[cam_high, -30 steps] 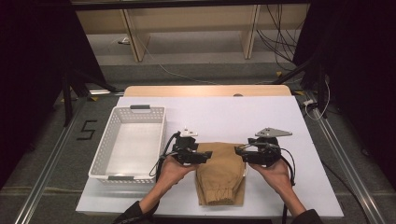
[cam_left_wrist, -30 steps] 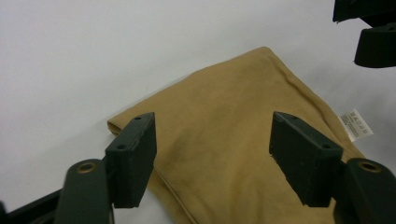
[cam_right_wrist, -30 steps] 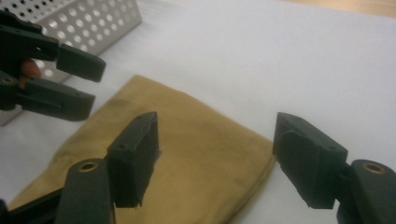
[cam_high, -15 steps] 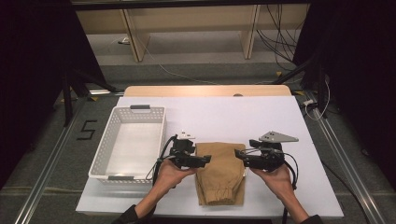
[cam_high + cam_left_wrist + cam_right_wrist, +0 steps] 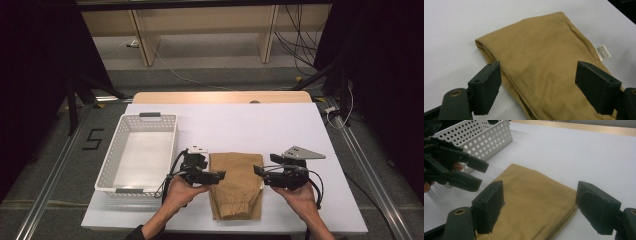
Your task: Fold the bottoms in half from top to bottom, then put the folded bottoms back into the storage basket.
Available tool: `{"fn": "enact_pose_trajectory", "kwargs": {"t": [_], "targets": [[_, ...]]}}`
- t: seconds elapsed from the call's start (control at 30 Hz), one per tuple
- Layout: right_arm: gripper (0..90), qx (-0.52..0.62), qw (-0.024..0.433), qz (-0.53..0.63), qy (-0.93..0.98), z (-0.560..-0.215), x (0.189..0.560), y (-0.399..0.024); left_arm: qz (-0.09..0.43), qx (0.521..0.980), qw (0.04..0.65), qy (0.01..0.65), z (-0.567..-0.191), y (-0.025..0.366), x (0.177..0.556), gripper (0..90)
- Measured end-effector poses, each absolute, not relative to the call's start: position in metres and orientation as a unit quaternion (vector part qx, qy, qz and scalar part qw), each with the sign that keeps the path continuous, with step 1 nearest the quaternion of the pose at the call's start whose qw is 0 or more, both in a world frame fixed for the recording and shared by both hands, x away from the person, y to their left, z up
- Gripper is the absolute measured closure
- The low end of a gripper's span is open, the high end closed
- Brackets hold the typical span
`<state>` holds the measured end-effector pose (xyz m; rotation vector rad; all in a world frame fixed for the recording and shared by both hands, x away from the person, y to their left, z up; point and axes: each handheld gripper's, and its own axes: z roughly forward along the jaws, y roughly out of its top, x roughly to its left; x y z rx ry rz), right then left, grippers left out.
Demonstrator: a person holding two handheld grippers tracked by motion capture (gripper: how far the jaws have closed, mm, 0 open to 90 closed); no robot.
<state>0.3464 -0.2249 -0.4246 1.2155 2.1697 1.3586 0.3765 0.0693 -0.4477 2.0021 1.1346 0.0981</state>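
Basket (image 5: 138,152) sits at the left edge of the surface (image 5: 260,120), white, perforated, nothing in it as far as the high view shows. Just right of it, near the front edge and about mid-width, lies the folded tan trousers (image 5: 236,185), cuffed end toward the person, a small white label (image 5: 603,52) at one side edge. Left hand-held gripper (image 5: 218,175) is over the left edge of the trousers, jaws apart; they have just been opening, and the left gripper view shows cloth below and between them with neither pad pressing on it. Right hand-held gripper (image 5: 257,171) mirrors this at the right edge: jaws apart, also just opened, cloth under them but free. Judgement: the fold looks finished and released, so the step in hand is probably a re-grip to lift the bundle toward the basket. To do it well, take both side edges at the same height along the fold, bite through all layers and not just the top ply, close both sides together, and lift level so the stack does not sag open in the middle. Keep the left cable clear of the basket rim. Pose: both hands come in from the front edge, palms cupped under the gripper bodies, jaws pointing inward toward each other and held roughly level, low over the cloth; the right carries its grey plate (image 5: 303,152) on top.
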Motion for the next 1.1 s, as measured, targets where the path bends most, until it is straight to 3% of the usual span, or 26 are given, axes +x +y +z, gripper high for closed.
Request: {"fn": "enact_pose_trajectory", "kwargs": {"t": [1.1], "targets": [[22.5, 0.407, 0.162, 0.497, 0.749, -0.425, 0.314, -0.234, -0.005, 0.787, 0.378, 0.487, -0.474, 0.073, 0.366, 19.1]]}}
